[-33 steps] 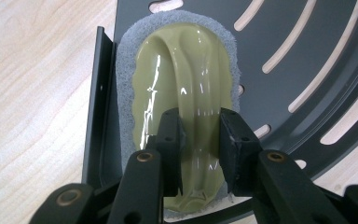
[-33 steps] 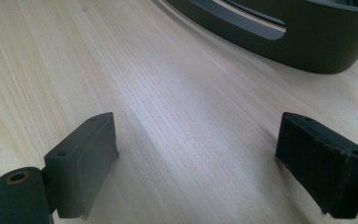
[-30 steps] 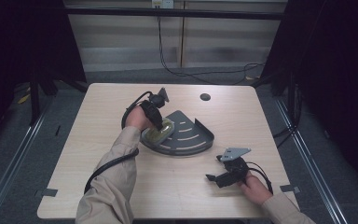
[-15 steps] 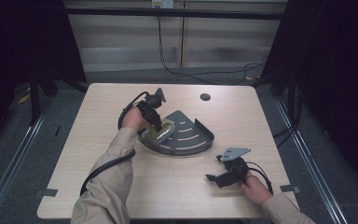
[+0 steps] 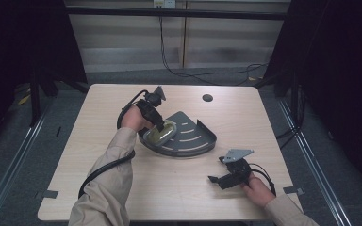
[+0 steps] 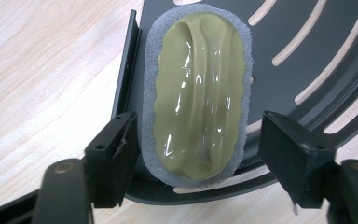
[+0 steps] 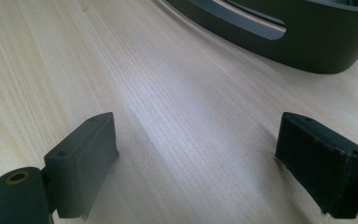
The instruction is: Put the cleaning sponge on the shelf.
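Nearest you, your right claw (image 5: 215, 179) lies low over the pale wooden surface (image 5: 169, 188) at its near right corner, jaws spread wide with nothing between them. In the right gripper view those jaws frame bare wood, and the dark curved wall of the tray (image 7: 279, 32) rises well beyond them.

Farther in, toward the middle of the surface, sits that dark grey fan-shaped tray (image 5: 193, 136) with pale slots cut through its floor. Your left claw (image 5: 162, 128) reaches down over its left end, where an oval scrubbing pad (image 5: 160, 133) lies inside the tray, olive-yellow glossy grip up, grey sponge rim around it. In the left gripper view the pad (image 6: 198, 88) rests against the tray's straight left wall, and your jaws stand apart on either side of its near end; whether the left jaw brushes the sponge edge cannot be told.

Beyond the tray, a small dark round hole (image 5: 207, 98) marks the far side of the surface.
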